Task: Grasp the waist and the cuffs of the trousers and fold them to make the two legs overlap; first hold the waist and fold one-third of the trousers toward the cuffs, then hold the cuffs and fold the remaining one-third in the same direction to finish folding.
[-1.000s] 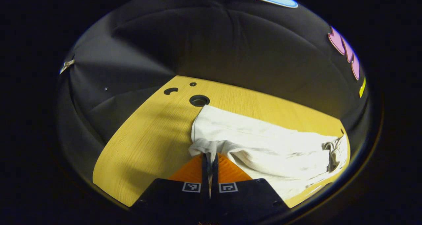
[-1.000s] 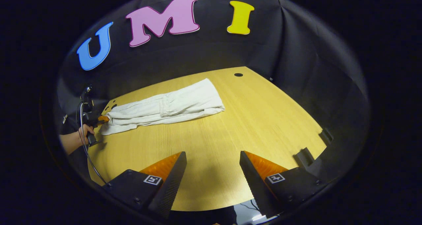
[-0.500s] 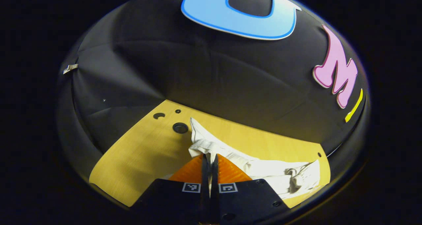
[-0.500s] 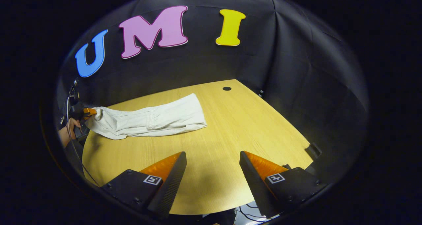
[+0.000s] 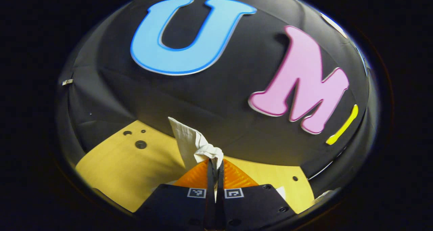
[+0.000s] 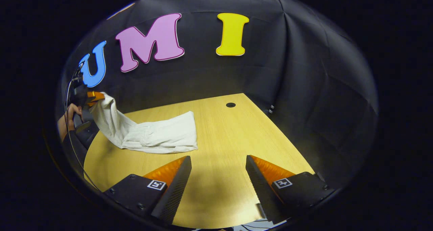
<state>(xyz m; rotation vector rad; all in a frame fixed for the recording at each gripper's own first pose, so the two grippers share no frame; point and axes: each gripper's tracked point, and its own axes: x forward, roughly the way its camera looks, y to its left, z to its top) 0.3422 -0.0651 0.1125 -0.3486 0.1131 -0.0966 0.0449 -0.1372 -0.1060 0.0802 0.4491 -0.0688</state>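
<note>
The white trousers [image 6: 159, 136] lie folded lengthwise on the wooden table [image 6: 236, 133], with a gathered band near their middle. Their left end is raised off the table and hangs from my left gripper [image 6: 100, 96], held by a hand [image 6: 66, 117] at the far left. In the left gripper view, that gripper [image 5: 215, 161] is shut on a bunched corner of the trousers [image 5: 189, 143], which stands up above the fingers. My right gripper [image 6: 218, 158] hovers open over the near part of the table, nothing between its fingers, well apart from the cloth.
A round cable hole [image 6: 230, 105] sits near the table's far edge. More holes [image 5: 140, 144] mark the table's corner in the left gripper view. A cable hangs down from the left gripper at the table's left side. Bare wood lies right of the trousers.
The left gripper has risen and tilted upward, lifting the trousers' end off the table and drawing it toward the rest of the cloth. The right gripper stayed open and shifted slightly.
</note>
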